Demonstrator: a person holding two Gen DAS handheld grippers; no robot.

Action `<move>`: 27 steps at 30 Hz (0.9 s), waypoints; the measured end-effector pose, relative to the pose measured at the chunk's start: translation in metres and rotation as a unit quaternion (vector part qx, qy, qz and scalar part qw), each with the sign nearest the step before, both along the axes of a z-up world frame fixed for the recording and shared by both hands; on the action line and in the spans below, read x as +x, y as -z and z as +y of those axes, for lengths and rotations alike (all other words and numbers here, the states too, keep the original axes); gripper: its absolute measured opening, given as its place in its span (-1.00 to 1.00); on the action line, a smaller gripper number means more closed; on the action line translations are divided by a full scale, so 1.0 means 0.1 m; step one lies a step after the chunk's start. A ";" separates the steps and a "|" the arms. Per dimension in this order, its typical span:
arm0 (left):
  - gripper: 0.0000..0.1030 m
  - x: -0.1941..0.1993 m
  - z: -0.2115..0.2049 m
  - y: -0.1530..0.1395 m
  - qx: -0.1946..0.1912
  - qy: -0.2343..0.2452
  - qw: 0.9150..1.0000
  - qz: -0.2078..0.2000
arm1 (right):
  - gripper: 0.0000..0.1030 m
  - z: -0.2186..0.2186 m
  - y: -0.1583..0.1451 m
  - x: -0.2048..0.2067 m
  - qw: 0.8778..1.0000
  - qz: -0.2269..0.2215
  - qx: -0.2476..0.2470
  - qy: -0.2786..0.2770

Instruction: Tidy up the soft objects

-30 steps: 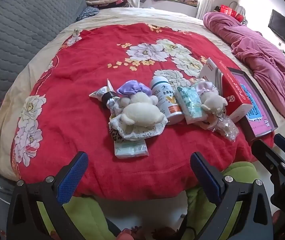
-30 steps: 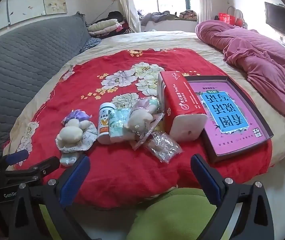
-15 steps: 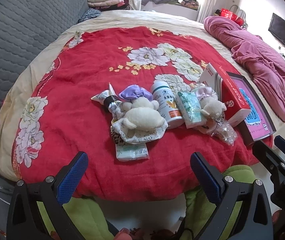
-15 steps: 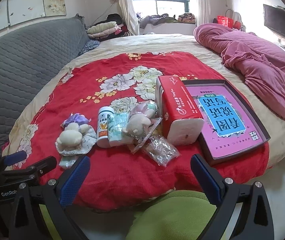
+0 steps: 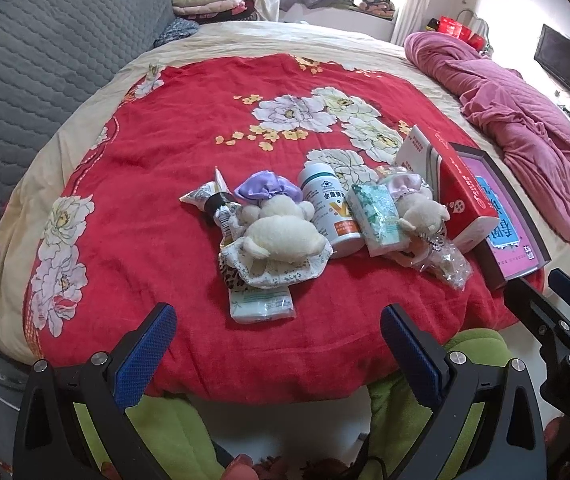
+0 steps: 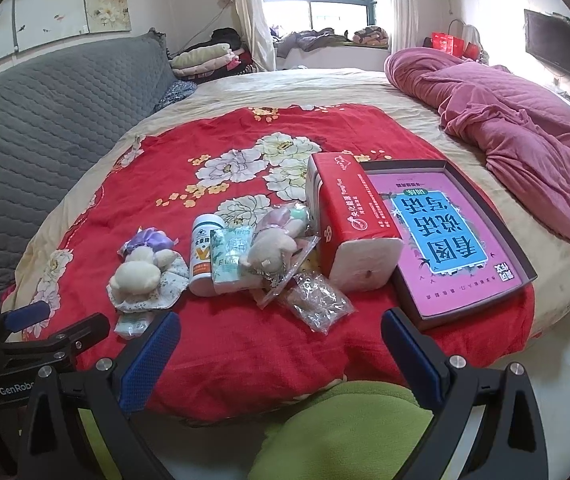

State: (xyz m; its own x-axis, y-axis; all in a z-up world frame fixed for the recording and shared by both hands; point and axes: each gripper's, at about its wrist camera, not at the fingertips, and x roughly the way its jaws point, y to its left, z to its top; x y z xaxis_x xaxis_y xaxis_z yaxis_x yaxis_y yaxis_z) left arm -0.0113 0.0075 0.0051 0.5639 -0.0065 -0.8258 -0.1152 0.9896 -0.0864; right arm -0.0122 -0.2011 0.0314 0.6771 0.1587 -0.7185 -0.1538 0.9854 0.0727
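Note:
A cream plush toy with a purple bow point(image 5: 281, 236) point(image 6: 143, 270) lies on a red flowered blanket point(image 5: 145, 208) point(image 6: 213, 344), over a small tissue pack point(image 5: 261, 304). A second, smaller plush with a pink bow point(image 5: 421, 210) point(image 6: 275, 244) lies to its right, between a green tissue pack point(image 5: 377, 216) point(image 6: 229, 258) and a red tissue box point(image 5: 461, 196) point(image 6: 353, 224). My left gripper point(image 5: 279, 350) hangs open in front of the bed's near edge. My right gripper point(image 6: 281, 346) is open too, holding nothing.
A white pill bottle point(image 5: 329, 208) point(image 6: 203, 254), a tube point(image 5: 209, 200) and clear plastic bags point(image 6: 315, 306) lie among the toys. A dark tray holding a pink book point(image 6: 445, 236) sits right. A pink quilt point(image 6: 525, 128) and grey headboard point(image 6: 45, 120) flank the bed. Green-clad knees point(image 6: 337, 432) are below.
Both grippers have risen and tilted a little, so the bed and the pile sit lower and farther in view. Nothing on the blanket has moved, and both stay open.

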 end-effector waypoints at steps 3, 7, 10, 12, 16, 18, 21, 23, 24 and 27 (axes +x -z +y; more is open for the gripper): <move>0.98 0.00 0.01 -0.01 0.000 0.000 1.000 0.000 | 0.96 -0.01 0.01 0.00 1.000 0.004 0.001 -0.001; 0.98 0.00 0.01 -0.01 -0.001 0.001 1.000 -0.001 | 0.96 0.00 0.01 0.00 1.000 0.006 0.001 -0.001; 0.98 0.00 0.01 -0.01 -0.002 0.001 1.000 -0.002 | 0.96 0.00 0.01 0.00 1.000 0.006 0.001 0.000; 0.98 0.00 0.02 -0.02 -0.005 0.001 1.000 0.000 | 0.96 -0.01 0.01 0.01 1.000 0.007 0.002 0.000; 0.98 0.00 0.03 0.00 -0.009 0.001 1.000 0.001 | 0.96 -0.01 0.02 0.00 1.000 0.007 0.003 0.000; 0.98 0.01 0.04 0.01 -0.010 0.000 1.000 0.002 | 0.96 -0.01 0.04 0.01 1.000 0.009 0.004 0.000; 0.98 0.03 0.05 0.02 -0.012 -0.001 1.000 0.002 | 0.96 -0.01 0.07 0.03 1.000 0.012 0.006 -0.001; 0.98 0.05 0.05 0.03 -0.013 -0.001 1.000 0.002 | 0.96 -0.01 0.09 0.04 1.000 0.013 0.005 0.000; 0.98 0.06 0.05 0.04 -0.012 -0.001 1.000 0.003 | 0.96 -0.01 0.10 0.04 1.000 0.013 0.006 0.000; 0.98 0.12 0.08 0.09 -0.016 0.000 1.000 0.008 | 0.96 -0.03 0.13 0.07 1.000 0.014 0.009 0.003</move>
